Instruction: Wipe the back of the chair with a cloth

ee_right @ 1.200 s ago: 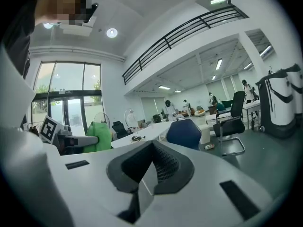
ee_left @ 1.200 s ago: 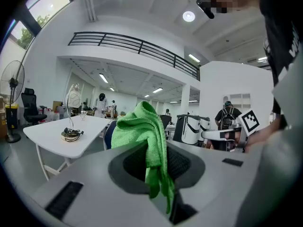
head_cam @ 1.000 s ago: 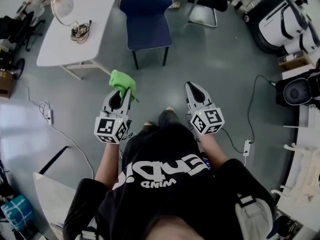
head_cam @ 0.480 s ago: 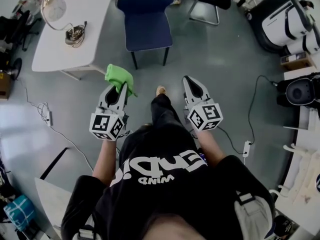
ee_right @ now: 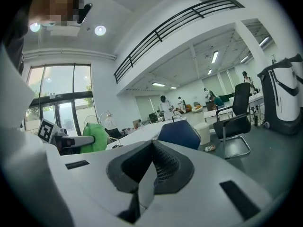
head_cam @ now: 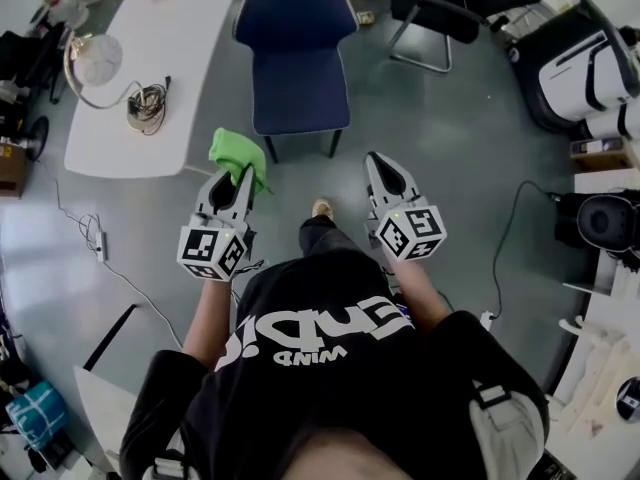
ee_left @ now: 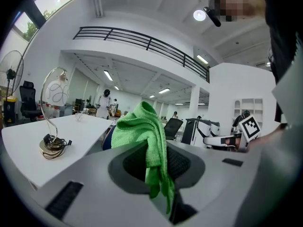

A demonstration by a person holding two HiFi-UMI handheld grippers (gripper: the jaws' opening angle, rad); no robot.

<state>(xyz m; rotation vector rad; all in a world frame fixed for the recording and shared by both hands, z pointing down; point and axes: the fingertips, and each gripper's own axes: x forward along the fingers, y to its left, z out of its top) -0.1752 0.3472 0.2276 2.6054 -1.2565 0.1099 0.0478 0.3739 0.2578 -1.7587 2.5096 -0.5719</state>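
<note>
A dark blue chair (head_cam: 297,53) stands on the grey floor ahead of me, its back toward me; the right gripper view shows the chair (ee_right: 179,135) too. My left gripper (head_cam: 243,175) is shut on a bright green cloth (head_cam: 236,157), which bunches above the jaws and hangs down between them in the left gripper view (ee_left: 147,138). It is short of the chair, to its lower left. My right gripper (head_cam: 381,163) is shut and empty, level with the left one. The cloth (ee_right: 93,137) and left gripper also show at the left of the right gripper view.
A white table (head_cam: 150,58) with a desk lamp (head_cam: 95,63) and coiled cable stands left of the chair. A black chair (head_cam: 440,13) is at the back right, white machines (head_cam: 590,58) at far right. Cables (head_cam: 95,233) trail on the floor.
I have stepped forward: the blue chair is nearer and lower in the head view. Both grippers keep their pose, the left still holding the cloth.
</note>
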